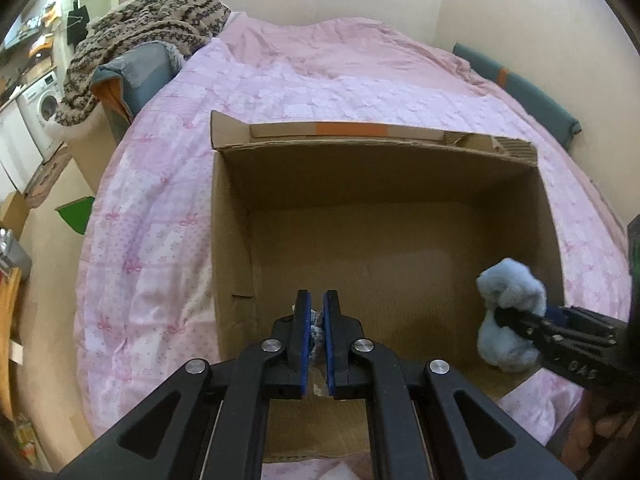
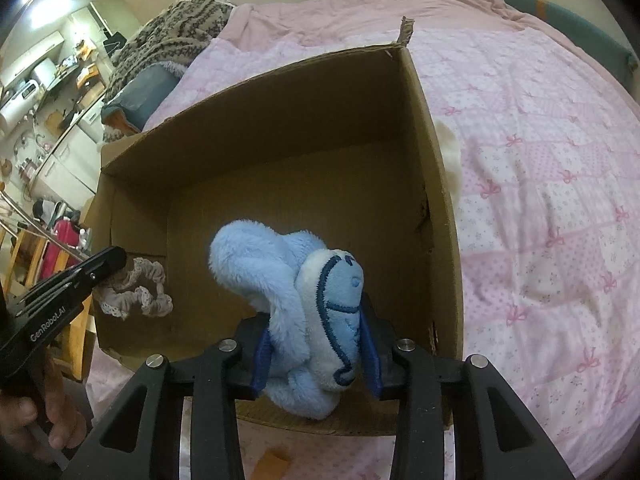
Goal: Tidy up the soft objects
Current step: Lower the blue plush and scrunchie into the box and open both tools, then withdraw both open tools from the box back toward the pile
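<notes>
the blue plush toy (image 2: pixel 304 320) looks light and squashy, so it should give under the pads and not slip much on its fuzzy pile; the middle of the body, where it is thickest, seems the safest place to hold, since an ear or limb would likely stretch and let it dangle. the right gripper (image 2: pixel 316 356) is clenched around that middle, the toy bulging out above and below the fingers, held over the near right part of the open cardboard box (image 2: pixel 436 184) that sits on the pink quilt (image 2: pixel 540 160). the toy is pale blue fur with a white patch stitched in dark blue lines. the left gripper (image 1: pixel 316 320) is closed tight on a frilly scrunchie (image 2: pixel 136 292), pale pink with lace edging, thin and floppy, hanging at the box's near left corner; a pinch on any fold should do, though most of it droops free. the box floor looks bare otherwise.
</notes>
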